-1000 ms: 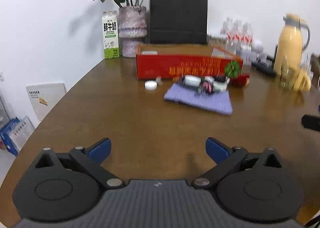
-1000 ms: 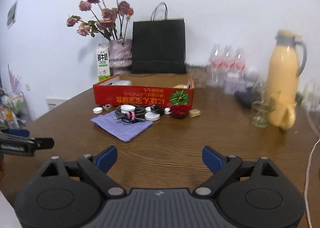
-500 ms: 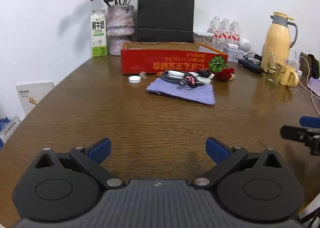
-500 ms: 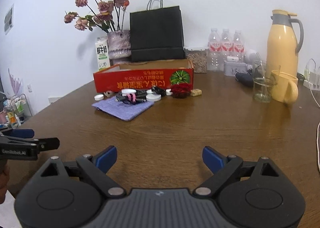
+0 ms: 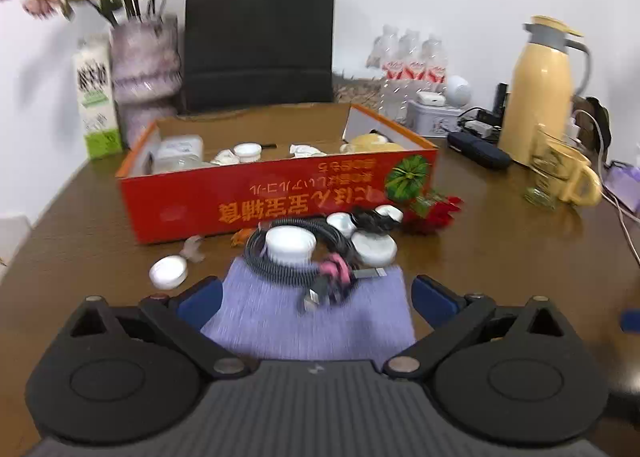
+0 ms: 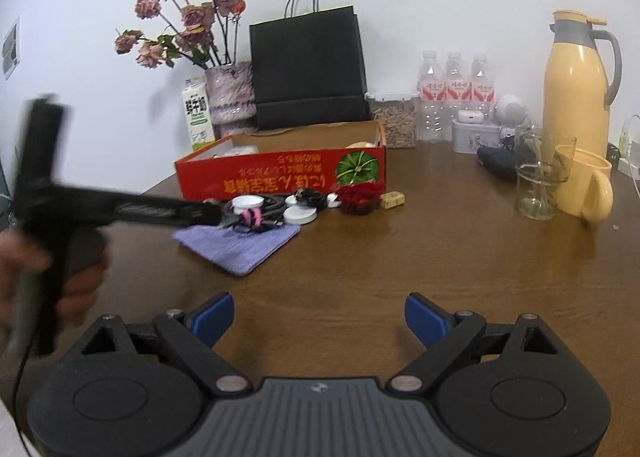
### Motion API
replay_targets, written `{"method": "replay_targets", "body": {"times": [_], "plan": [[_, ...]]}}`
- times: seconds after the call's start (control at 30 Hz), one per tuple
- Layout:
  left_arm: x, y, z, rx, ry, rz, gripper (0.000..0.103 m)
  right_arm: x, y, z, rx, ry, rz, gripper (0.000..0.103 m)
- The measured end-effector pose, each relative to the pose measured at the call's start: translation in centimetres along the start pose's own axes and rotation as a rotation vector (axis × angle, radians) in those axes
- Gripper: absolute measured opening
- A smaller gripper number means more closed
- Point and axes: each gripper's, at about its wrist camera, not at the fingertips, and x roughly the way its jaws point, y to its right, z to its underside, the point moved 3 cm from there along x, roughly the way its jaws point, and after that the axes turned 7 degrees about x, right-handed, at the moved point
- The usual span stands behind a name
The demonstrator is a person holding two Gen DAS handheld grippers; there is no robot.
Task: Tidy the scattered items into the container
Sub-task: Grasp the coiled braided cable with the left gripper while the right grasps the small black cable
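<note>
The red cardboard box [image 5: 280,193] stands open-topped and holds several small items. In front of it a purple cloth [image 5: 308,321] bears a coiled black cable [image 5: 296,269] with a pink tie, and white lids [image 5: 290,243] lie around it. A loose white cap [image 5: 168,272] and a red flower [image 5: 434,211] rest on the table beside the cloth. My left gripper [image 5: 316,299] hovers open over the near part of the cloth, holding nothing. In the right wrist view it [image 6: 208,213] reaches in from the left toward the cable [image 6: 252,215]. My right gripper [image 6: 320,315] is open over bare table, well short of the cloth [image 6: 240,243].
Behind the box [image 6: 280,177] stand a black paper bag [image 6: 308,69], a vase of flowers [image 6: 232,97] and a milk carton [image 6: 196,113]. Water bottles [image 6: 454,97], a yellow flask [image 6: 576,85], a glass [image 6: 538,177] and a yellow mug [image 6: 588,185] crowd the right. A person's hand [image 6: 24,269] holds the left gripper.
The left gripper has moved forward quickly, from well back on the table to over the purple cloth. The right gripper edged a little closer. Both stayed open.
</note>
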Motion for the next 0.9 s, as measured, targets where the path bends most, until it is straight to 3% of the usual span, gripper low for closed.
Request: {"method": "replay_targets", "body": {"times": [0.13, 0.23, 0.33, 0.43, 0.47, 0.67, 0.9], "plan": [[3.7, -1.3, -1.0, -0.009, -0.006, 0.001, 0.103, 1.3, 0.8, -1.0, -0.002, -0.014, 0.006, 0.092], [5.9, -1.9, -0.8, -0.005, -0.058, 0.022, 0.103, 2.6, 1.2, -2.0, -0.012, -0.015, 0.009, 0.091], [7.1, -2.2, -0.9, -0.033, -0.089, 0.055, 0.103, 4.4, 1.2, -3.5, -0.023, -0.008, 0.003, 0.091], [8.1, -1.8, -0.9, 0.009, -0.105, 0.033, 0.099, 6.6, 0.7, -5.5, -0.046, 0.009, -0.015, 0.090], [8.2, -1.6, -0.9, 0.024, -0.103, 0.033, 0.093, 7.3, 0.4, -6.3, -0.053, 0.020, -0.026, 0.090], [7.5, -1.5, -0.7, 0.019, -0.088, 0.053, 0.091, 12.7, -0.9, -10.0, -0.038, 0.026, -0.107, 0.075], [4.4, -2.8, -1.4, -0.010, -0.025, 0.040, 0.091, 20.0, -1.4, -10.7, 0.064, -0.090, -0.145, 0.059]]}}
